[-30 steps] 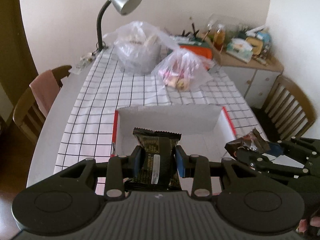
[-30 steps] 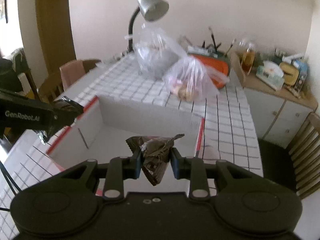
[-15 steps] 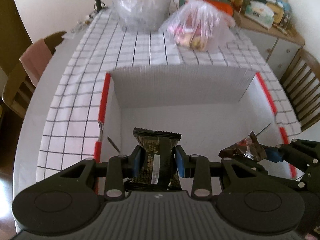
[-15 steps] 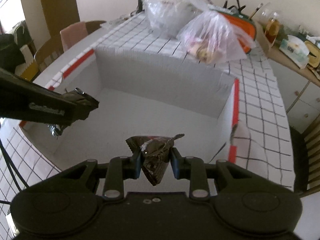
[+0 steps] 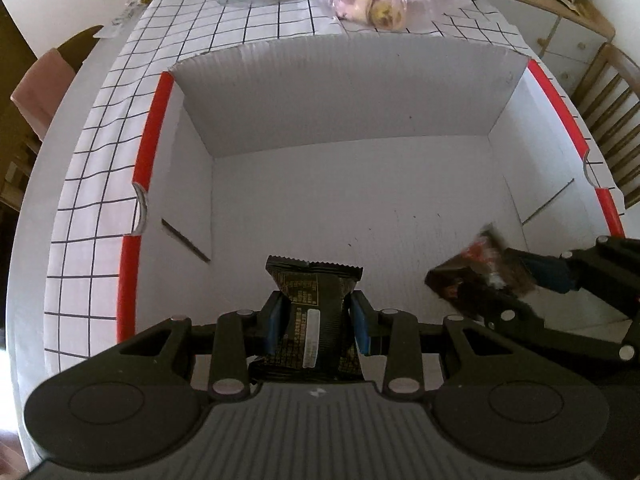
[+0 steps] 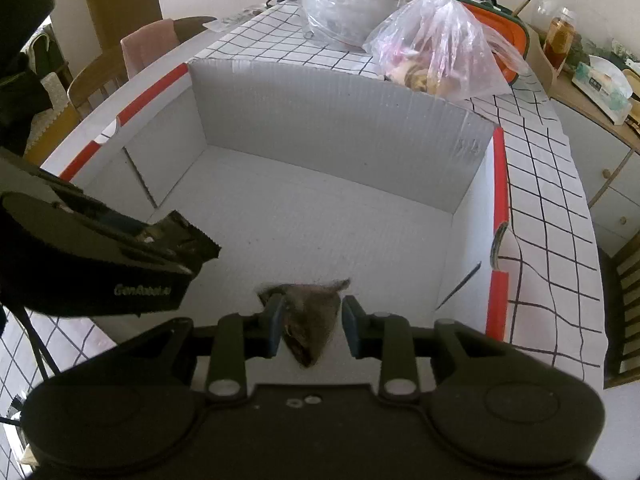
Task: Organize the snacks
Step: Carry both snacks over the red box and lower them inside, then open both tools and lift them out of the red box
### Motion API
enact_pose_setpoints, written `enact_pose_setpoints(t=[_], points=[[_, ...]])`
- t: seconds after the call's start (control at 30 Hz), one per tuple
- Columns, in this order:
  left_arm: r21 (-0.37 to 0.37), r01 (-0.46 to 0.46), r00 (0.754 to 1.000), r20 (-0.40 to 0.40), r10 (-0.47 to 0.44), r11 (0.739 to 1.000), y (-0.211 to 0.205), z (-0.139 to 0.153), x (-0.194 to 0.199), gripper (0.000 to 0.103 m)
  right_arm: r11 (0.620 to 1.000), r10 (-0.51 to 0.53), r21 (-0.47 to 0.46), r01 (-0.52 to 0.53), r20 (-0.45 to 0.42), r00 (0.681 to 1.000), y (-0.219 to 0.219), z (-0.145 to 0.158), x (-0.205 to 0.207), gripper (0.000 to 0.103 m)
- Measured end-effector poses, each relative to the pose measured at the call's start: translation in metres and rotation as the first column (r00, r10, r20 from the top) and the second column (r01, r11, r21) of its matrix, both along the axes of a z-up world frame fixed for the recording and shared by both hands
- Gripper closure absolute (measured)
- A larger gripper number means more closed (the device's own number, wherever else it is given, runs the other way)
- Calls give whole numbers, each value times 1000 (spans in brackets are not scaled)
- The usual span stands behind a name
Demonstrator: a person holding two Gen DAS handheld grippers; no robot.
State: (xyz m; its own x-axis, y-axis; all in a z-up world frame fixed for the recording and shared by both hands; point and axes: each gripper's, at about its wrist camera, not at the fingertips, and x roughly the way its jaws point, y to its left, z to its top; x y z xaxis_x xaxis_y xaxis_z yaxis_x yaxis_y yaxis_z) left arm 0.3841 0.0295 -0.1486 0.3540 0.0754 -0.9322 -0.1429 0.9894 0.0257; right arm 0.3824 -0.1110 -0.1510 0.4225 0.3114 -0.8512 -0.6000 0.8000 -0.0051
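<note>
A white cardboard box (image 5: 352,92) with red-edged rims sits open on the checked tablecloth, and both grippers hang over its near part. My left gripper (image 5: 316,300) is shut on a black snack packet (image 5: 314,280) with gold print, held upright. From the right wrist view, that left gripper (image 6: 172,240) reaches in from the left with the packet's crimped end (image 6: 196,240) showing. My right gripper (image 6: 310,316) has its jaws opening. A crumpled brown snack wrapper (image 6: 312,312) sits blurred between them, with a gap at the right pad. The same wrapper (image 5: 472,272) shows at the right of the left wrist view.
Behind the box (image 6: 340,120) lie a clear bag of snacks (image 6: 436,52) and a second plastic bag (image 6: 340,4). An orange container (image 6: 500,24) stands further back. Wooden chairs (image 5: 612,112) flank the table; a cluttered cabinet (image 6: 592,80) stands at the right.
Both grippers have sunk toward the box and tilted down; the lamp has left view. The right pads have parted slightly and the brown wrapper is now blurred.
</note>
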Motion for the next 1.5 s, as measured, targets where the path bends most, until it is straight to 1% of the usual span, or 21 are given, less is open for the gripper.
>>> enact_pose_setpoints(t=[0.1,0.23,0.33,0.53,0.63,0.8,0.83,0.87,0.93,0.97,1.1,1.23,1.3,1.37,1.5], points=[[-4,4,1000,3,-4,1000,1,1,-1,67,1000,-12,3,12,4,1000,-2,2,0,70],[-16,1,1000,31,0,1000,1,10,-6,59,1000,-23,22,23,9,1000,-8,10,-4,64],[-31,-2,998,64,4,1000,3,20,-13,56,998,-35,49,34,20,999,-16,22,-10,59],[-38,-4,990,137,10,999,6,47,-32,55,992,-65,115,60,48,997,-31,52,-28,48],[-29,-7,984,177,12,1000,5,60,-44,54,989,-72,136,62,68,995,-35,65,-39,40],[-26,3,972,236,3,1000,3,85,-67,53,984,-73,171,55,99,992,-40,87,-62,35],[-20,5,969,247,0,1000,2,89,-72,52,983,-74,175,55,104,992,-40,90,-66,31],[-18,8,967,256,-3,1000,1,92,-76,51,982,-74,180,53,109,991,-41,94,-71,29],[-18,11,960,279,-5,1000,0,99,-87,44,980,-77,190,52,122,990,-43,100,-81,27],[-19,15,957,291,-9,1000,0,103,-93,43,979,-79,195,53,128,989,-44,104,-86,24],[-20,27,948,316,-19,999,-3,114,-112,43,974,-93,221,59,147,985,-49,117,-106,20],[-23,38,940,339,-28,999,-5,124,-132,43,965,-104,256,60,163,981,-55,128,-128,11],[-22,47,935,352,-36,999,-7,128,-143,41,960,-108,273,59,168,980,-57,132,-137,9],[-26,56,930,366,-43,998,-8,132,-155,38,957,-114,284,61,174,978,-59,135,-146,6],[-36,66,923,382,-47,997,-9,139,-175,37,952,-122,300,63,185,975,-62,139,-163,2]])
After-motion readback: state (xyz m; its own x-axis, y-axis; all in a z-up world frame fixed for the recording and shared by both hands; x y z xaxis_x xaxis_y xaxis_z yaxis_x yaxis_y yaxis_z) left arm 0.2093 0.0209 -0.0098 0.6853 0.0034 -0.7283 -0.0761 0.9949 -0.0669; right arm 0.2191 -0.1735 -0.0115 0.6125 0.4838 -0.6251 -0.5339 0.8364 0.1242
